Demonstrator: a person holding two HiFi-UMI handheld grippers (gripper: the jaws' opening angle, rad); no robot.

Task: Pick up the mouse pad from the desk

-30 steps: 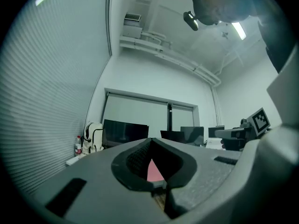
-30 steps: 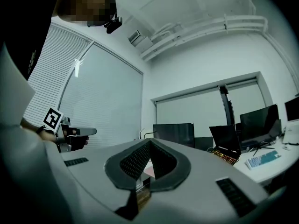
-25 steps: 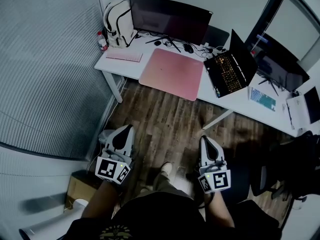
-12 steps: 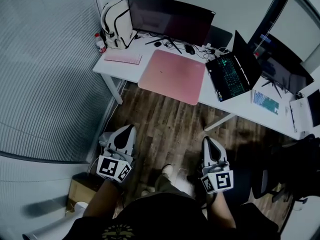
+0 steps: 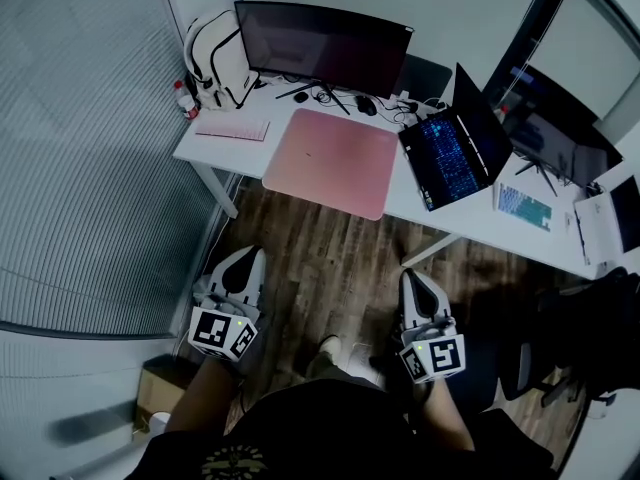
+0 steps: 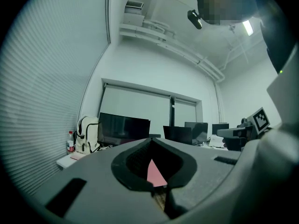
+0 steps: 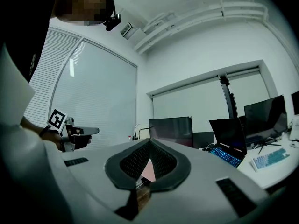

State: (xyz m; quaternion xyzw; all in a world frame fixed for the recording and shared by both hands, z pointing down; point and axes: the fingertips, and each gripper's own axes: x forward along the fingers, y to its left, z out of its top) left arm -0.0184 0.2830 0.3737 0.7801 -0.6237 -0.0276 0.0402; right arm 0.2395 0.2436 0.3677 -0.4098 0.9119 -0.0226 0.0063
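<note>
Well, both my claws are shut tight, and nothing is in them. My left claw has its two jaws pressed together at the tips, and so does my right claw. I hold them low, down by my hips, one on each side of me. Both point level and straight ahead, toward the desk. My arms are bent and close to my body.

Under the claws is a brown wood floor. The claws are well apart from the desk and touch nothing on it.

The mouse pad is big and pink. It lies flat on the white desk, near the front edge, in front of a dark monitor. Through the little gap under each claw's shut tips I can see a bit of pink, far off. I think that is the pad, but it is too small to be sure.

Left of the pad is a pink keyboard. Behind that, a white backpack stands in the corner, with a bottle just beside it. Right of the pad is an open laptop with a lit keyboard, close beside the pad. On my left is a wall of grey blinds.
</note>
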